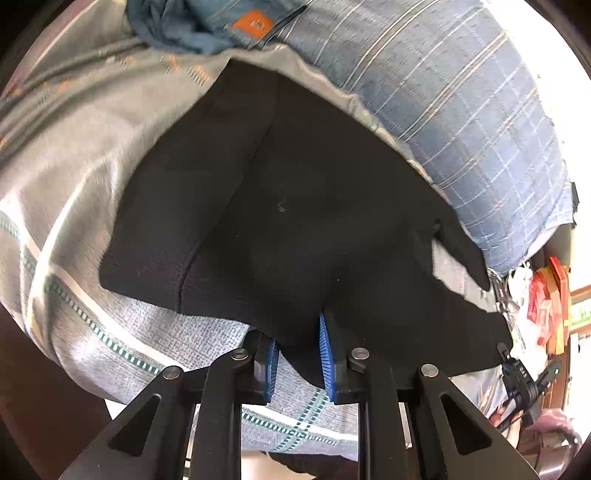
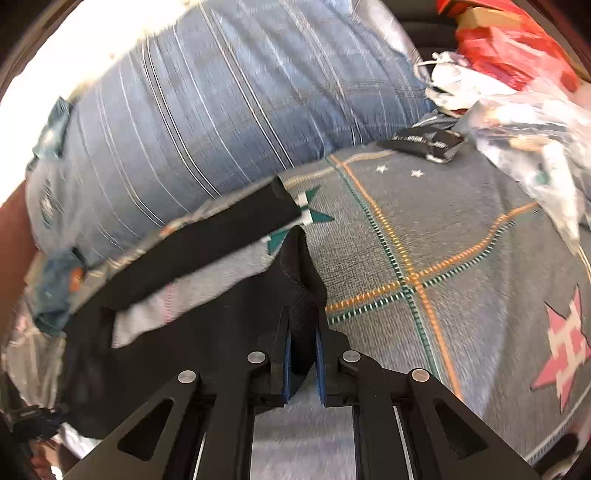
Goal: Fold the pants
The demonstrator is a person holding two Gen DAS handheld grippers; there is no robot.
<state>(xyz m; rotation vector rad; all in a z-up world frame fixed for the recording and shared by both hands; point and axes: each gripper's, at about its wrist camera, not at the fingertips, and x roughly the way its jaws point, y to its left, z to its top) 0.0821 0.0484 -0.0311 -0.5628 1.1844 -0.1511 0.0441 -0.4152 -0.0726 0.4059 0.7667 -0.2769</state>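
The black pants [image 1: 280, 206] lie spread on a grey patterned bedspread [image 1: 74, 177], with a seam running down the middle. My left gripper [image 1: 297, 350] is shut on the near edge of the pants, the cloth pinched between its blue pads [image 1: 327, 354]. In the right wrist view the pants [image 2: 192, 332] are lifted and bunched, with a black strip of them [image 2: 221, 229] stretched away to the upper left. My right gripper [image 2: 303, 354] is shut on a fold of the black cloth.
A large blue striped pillow [image 1: 461, 110] lies along the far side of the pants; it also shows in the right wrist view [image 2: 229, 103]. Blue folded clothing with an orange patch [image 1: 255, 24] lies beyond. Plastic bags [image 2: 517, 110] and red packaging [image 2: 498, 44] are piled at the right. A black strap [image 2: 424, 142] lies on the bedspread [image 2: 443, 258].
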